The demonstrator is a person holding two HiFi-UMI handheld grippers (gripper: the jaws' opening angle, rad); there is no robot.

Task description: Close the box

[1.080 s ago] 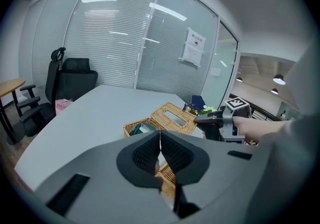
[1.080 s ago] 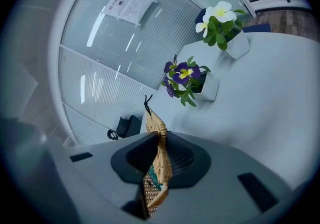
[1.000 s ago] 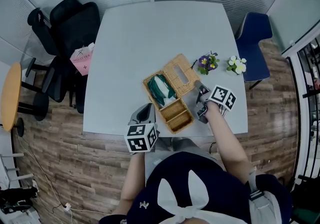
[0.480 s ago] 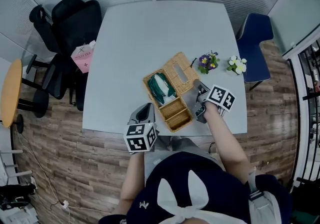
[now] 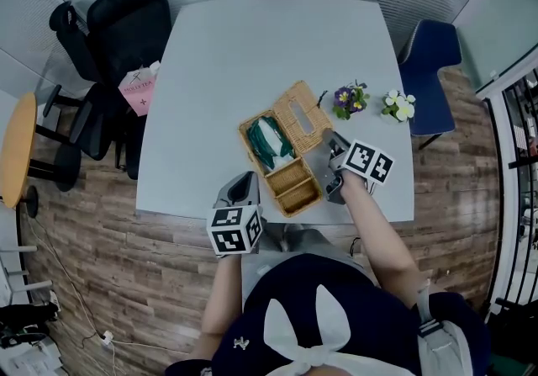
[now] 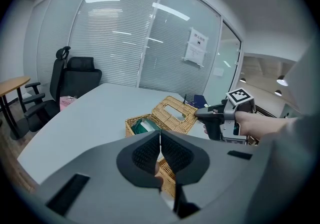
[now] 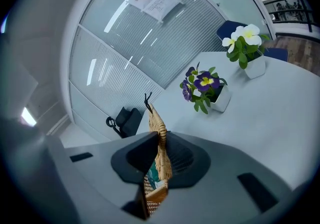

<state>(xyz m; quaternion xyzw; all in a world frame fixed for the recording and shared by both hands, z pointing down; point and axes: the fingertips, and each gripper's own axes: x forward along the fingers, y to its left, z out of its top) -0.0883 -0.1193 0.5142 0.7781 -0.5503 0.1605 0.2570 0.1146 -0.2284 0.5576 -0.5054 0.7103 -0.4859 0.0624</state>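
My R claw (image 7: 159, 144) pinches the wicker lid (image 7: 156, 120) edge-on; weave sits betw. both pads, jaws nearly together. In head view the R claw (image 5: 331, 144) is at the lid's near-right edge. Lid is up and tilted, leaning off the far-right side of the box (image 5: 290, 185), not down on it. Box stands open on the grey table (image 5: 252, 46), nr the front edge, set at an angle; a green/white item (image 5: 269, 140) lies in its far compartment. My L claw (image 6: 160, 140) is pressed together, nothing betw. the pads; it hangs just beside the box's near-left side; can't tell if it touches. L gripper view shows the box w/ the lid raised beyond my jaws, R claw off to the right. Purple flower pot (image 7: 206, 87) and white flower pot (image 7: 246, 47) stand on the table right of the box, apart from it. Black office chair (image 5: 118, 29) sits at the table's far-left corner; blue chair (image 5: 429, 50) at the far right.
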